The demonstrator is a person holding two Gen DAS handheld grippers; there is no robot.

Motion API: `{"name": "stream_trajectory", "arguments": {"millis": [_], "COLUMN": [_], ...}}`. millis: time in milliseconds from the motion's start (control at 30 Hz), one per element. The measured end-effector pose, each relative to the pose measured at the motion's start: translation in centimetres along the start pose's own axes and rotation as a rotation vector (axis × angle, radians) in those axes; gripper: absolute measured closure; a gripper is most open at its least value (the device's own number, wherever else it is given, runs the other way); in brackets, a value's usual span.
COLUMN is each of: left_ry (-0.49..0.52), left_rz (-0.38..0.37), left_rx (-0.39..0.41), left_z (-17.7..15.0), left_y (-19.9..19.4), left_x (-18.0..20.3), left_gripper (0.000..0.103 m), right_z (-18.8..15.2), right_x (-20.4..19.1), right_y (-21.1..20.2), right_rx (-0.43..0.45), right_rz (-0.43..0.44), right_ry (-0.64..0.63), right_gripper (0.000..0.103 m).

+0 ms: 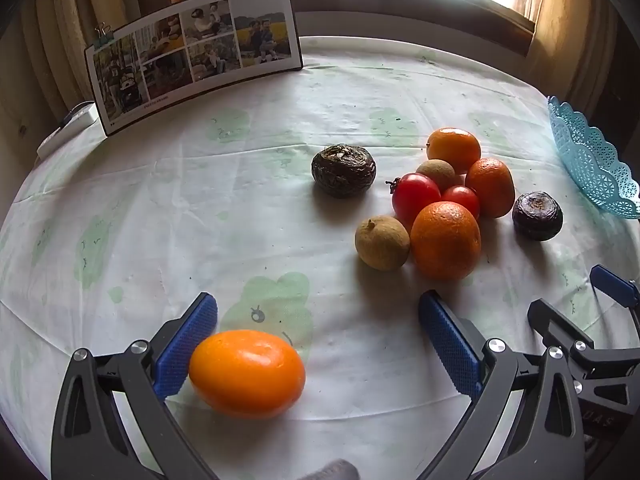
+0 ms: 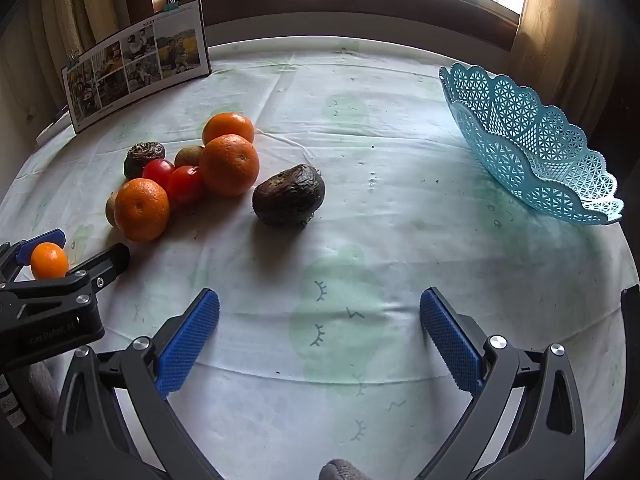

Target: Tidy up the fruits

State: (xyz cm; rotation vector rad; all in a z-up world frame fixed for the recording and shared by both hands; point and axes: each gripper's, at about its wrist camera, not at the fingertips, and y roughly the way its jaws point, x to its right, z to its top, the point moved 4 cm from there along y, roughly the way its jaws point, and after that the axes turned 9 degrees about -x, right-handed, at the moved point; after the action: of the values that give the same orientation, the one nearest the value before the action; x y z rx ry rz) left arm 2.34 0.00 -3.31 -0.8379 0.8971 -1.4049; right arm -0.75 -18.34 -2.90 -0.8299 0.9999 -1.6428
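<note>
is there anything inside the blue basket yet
No fruit shows inside the blue lattice basket; through its near wall and over its rim it looks empty. The far bottom corner is partly hidden by the wall, so a small fruit there cannot be excluded.

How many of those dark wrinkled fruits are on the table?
2. One dark wrinkled fruit lies alone on the basket side of the pile, nearest the right tool; the other sits at the pile's far left corner. The pile might hide another.

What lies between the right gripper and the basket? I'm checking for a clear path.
Only bare tablecloth between the right gripper and the basket, as the right wrist view shows.
</note>
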Motion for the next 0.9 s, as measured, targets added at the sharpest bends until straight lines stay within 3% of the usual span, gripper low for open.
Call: {"name": "stream_trajectory", "arguments": {"millis": [900], "left_ry": [-0.001], "left_rz": [-0.002], "left_rx": [-0.003], "left_z": [-0.02], "left_y": [0.01], "left_x": [-0.01], "left_gripper": [0.005], "right_z": [0.43], "right_x": [0.01], "right_y": [0.18], "right_rx": [-0.028], "right_rz": [0.01], "right_ry": [-0.002], "right_gripper": [0.002]}}
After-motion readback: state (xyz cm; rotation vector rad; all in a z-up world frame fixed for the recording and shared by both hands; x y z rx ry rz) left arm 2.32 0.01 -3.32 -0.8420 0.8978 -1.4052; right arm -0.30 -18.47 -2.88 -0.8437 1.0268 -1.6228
